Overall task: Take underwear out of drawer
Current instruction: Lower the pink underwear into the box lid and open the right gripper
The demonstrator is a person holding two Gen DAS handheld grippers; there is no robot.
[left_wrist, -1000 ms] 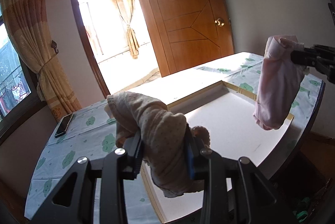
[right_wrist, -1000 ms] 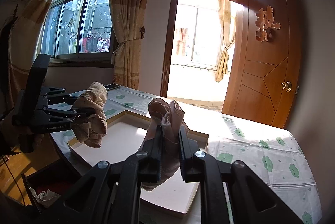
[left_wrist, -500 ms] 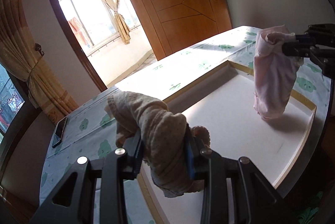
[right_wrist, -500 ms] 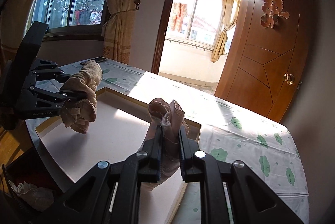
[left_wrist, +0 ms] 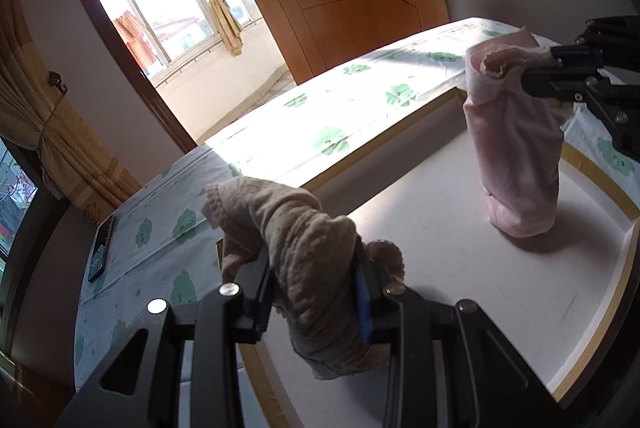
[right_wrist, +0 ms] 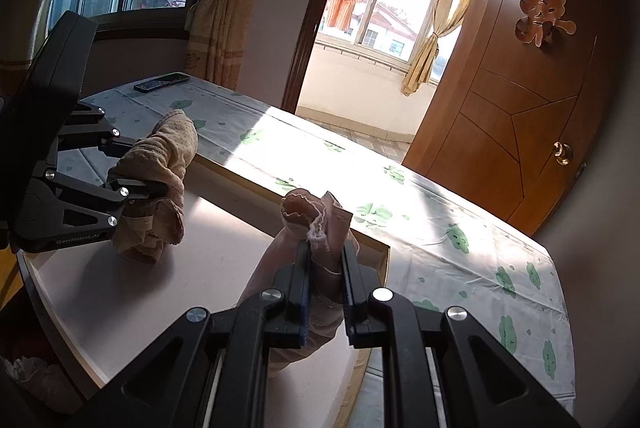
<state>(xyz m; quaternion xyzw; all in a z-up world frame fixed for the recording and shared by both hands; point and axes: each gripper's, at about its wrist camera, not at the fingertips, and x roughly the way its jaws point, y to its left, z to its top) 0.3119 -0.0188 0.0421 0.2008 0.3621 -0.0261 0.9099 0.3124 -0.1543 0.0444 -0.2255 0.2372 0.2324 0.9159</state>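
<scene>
the beige underwear [left_wrist: 308, 260] is clamped in the left hand-held gripper [left_wrist: 316, 292], its jaws narrowed onto a thick bunch of cloth, and it is hung just above the near end of the white tray [left_wrist: 440, 268]. the pink underwear [left_wrist: 516, 148] is pinched at its top edge in the right hand-held gripper [right_wrist: 326, 268], whose jaws are drawn almost together; its lower fold is seen resting on, or just over, the tray floor. both pieces are judged light, soft and limp, so slumping is expected on release, and a hold on a gathered fold or the waistband is judged safest. the tray is set on a bed covered by a green-printed sheet [right_wrist: 460, 240]. a phone [right_wrist: 162, 82] is laid well apart near the far edge. nothing is seen to block the tray.
</scene>
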